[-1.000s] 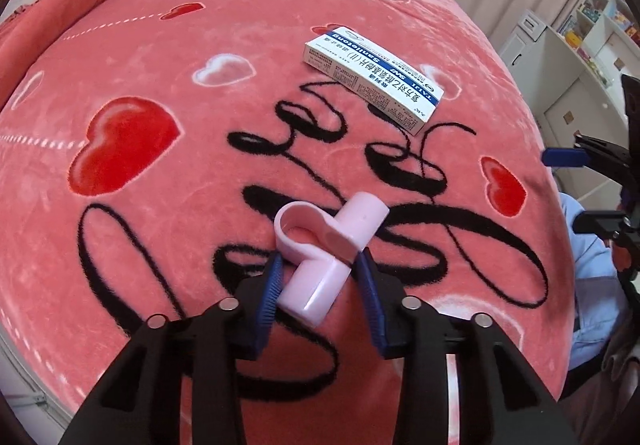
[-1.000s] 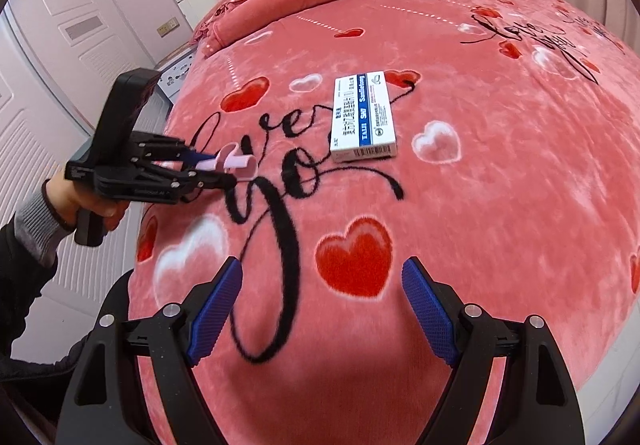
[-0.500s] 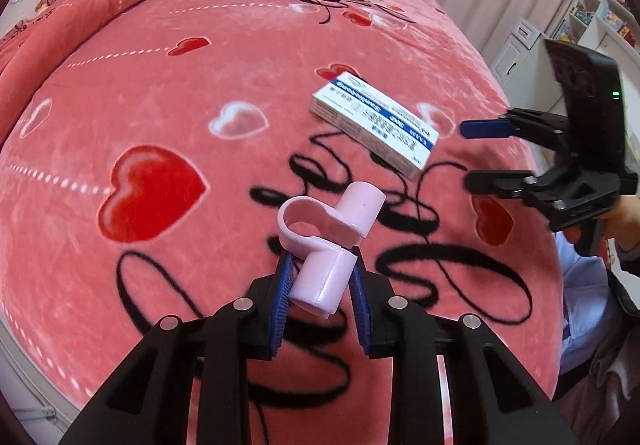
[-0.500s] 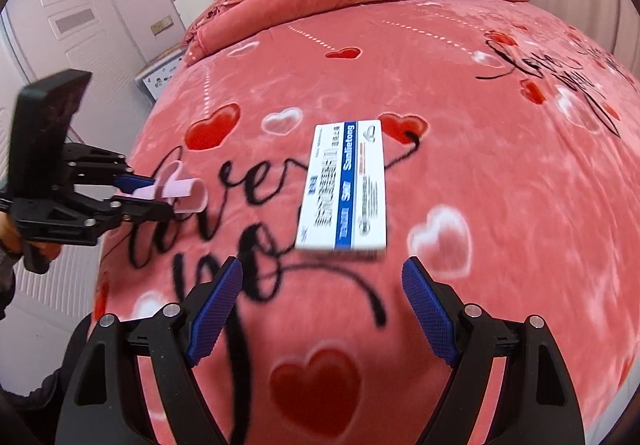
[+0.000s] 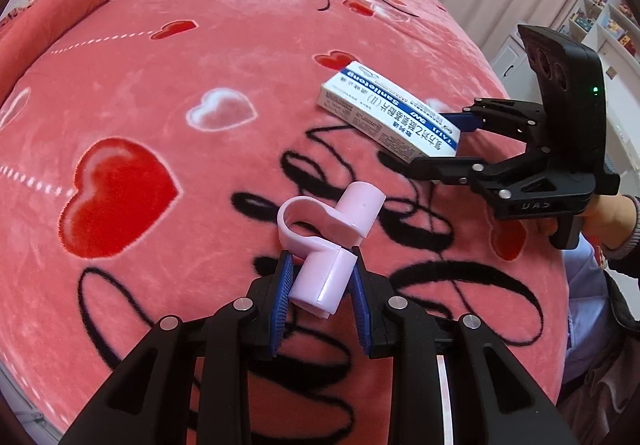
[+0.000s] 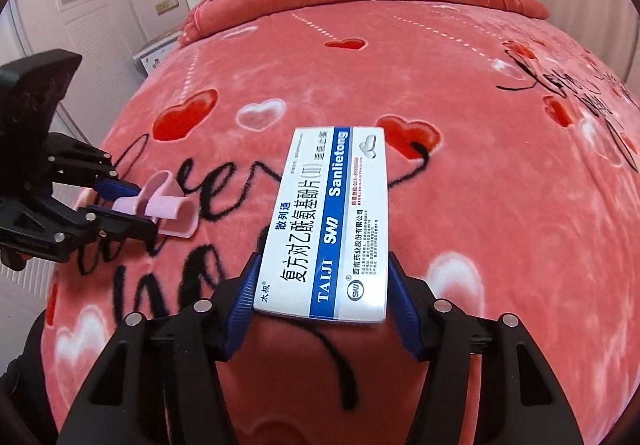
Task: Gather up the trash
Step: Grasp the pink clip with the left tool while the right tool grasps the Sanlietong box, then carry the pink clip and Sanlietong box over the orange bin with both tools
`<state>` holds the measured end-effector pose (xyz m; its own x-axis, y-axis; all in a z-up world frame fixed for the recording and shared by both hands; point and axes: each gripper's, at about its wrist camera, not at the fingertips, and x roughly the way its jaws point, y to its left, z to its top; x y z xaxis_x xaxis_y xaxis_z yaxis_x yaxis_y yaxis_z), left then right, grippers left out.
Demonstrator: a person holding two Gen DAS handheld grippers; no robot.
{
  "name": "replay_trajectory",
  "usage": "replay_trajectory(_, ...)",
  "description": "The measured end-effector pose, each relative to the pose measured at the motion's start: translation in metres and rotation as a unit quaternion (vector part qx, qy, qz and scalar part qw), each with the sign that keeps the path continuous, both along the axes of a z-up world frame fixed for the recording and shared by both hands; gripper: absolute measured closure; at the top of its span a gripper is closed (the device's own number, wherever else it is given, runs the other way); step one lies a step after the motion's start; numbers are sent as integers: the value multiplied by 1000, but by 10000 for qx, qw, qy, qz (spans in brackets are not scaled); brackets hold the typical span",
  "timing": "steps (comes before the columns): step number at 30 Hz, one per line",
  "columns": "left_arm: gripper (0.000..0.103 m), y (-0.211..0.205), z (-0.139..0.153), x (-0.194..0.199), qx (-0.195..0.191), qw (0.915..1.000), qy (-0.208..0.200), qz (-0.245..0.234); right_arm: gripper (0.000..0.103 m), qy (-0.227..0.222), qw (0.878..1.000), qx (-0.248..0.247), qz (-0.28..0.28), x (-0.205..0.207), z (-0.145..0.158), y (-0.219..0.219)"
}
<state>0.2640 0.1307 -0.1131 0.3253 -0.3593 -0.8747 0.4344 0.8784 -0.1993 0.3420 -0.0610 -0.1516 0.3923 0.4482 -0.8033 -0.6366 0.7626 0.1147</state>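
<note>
While my left gripper (image 5: pixel 320 295) clamps the pale pink plastic tube piece (image 5: pixel 334 241), my right gripper (image 6: pixel 320 295) has closed in on the medicine carton.

Since a second ago, its jaws have just been narrowing around the white-and-blue cardboard carton (image 6: pixel 334 223) lying mid-bed on the red heart-print plush blanket (image 6: pixel 480 185); I can't tell whether the pads press yet, and the carton's near end hides the gap.

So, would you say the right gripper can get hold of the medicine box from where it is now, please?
Probably yes: the right gripper already has its jaws on either side of the medicine box, which have just been closing. Nothing lies between them; the left gripper holds the pink plastic piece well aside.
</note>
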Motion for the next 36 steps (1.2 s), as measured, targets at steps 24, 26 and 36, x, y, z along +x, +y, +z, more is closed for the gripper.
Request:
replay_trajectory(24, 73, -104, 53, -165, -40, 9995, -70, -312, 85, 145, 9981, 591, 38, -204, 67, -127)
replay_trajectory(26, 73, -113, 60, -171, -19, 9993, -137, -349, 85, 63, 9978, 664, -10, -211, 74, -136)
replay_trajectory(36, 73, -168, 80, -192, 146, 9954, -400, -862, 85, -194, 9949, 910, -392, -258, 102, -199)
